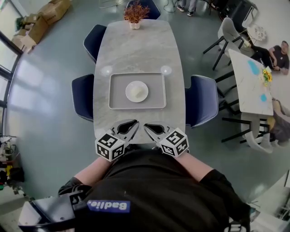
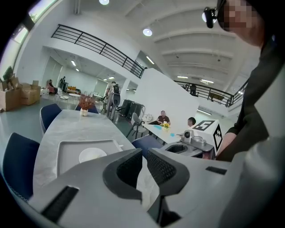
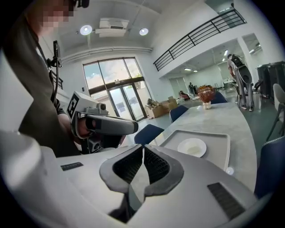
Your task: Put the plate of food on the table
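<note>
Hovering over the table's (image 1: 136,50) near edge, you had the left gripper (image 1: 134,123) and right gripper (image 1: 147,127) closed, empty. At twelve o'clock, the plate (image 1: 137,91) sat mid-tray (image 1: 115,97): probably light, stiff, slippery, breakable; pinch its rim.

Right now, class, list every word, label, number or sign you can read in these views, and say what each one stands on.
No text here is clear enough to quote.
Blue tag on the person's chest: white print, upside down; it is worn on a person, so left unread.
Left marker cube and right marker cube: black-and-white square patterns only, no letters or numbers.
Cardboard boxes: too small to show any print.
</note>
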`<control>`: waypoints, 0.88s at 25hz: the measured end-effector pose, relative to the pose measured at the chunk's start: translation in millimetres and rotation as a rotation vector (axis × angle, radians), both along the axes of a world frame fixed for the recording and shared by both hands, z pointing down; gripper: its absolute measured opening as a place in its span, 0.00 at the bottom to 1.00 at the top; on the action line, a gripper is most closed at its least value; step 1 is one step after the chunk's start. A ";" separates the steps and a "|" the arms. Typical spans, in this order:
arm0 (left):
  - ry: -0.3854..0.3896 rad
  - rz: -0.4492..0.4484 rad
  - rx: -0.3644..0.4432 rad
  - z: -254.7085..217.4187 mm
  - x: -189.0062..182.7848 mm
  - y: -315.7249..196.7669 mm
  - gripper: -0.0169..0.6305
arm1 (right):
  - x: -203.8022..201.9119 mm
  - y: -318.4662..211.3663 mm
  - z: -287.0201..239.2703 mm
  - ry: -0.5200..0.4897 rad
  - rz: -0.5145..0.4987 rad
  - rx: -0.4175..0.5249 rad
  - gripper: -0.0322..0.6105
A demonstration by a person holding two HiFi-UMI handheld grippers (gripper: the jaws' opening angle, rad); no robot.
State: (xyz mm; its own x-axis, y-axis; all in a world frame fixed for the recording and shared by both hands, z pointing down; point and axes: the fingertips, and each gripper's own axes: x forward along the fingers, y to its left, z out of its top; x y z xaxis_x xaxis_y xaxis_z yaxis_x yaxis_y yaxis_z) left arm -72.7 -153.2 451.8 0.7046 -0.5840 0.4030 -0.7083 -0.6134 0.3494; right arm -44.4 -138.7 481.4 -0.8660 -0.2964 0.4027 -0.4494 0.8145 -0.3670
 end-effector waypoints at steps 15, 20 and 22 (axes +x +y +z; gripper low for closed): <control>0.077 0.147 0.110 -25.2 31.2 46.1 0.04 | 5.8 31.8 -36.2 -0.106 -0.041 0.105 0.07; 0.081 0.141 0.112 -22.7 28.6 45.6 0.04 | 5.2 31.5 -35.6 -0.111 -0.047 0.109 0.07; 0.079 0.142 0.112 -20.6 27.6 47.0 0.04 | 4.7 32.7 -32.5 -0.111 -0.048 0.104 0.07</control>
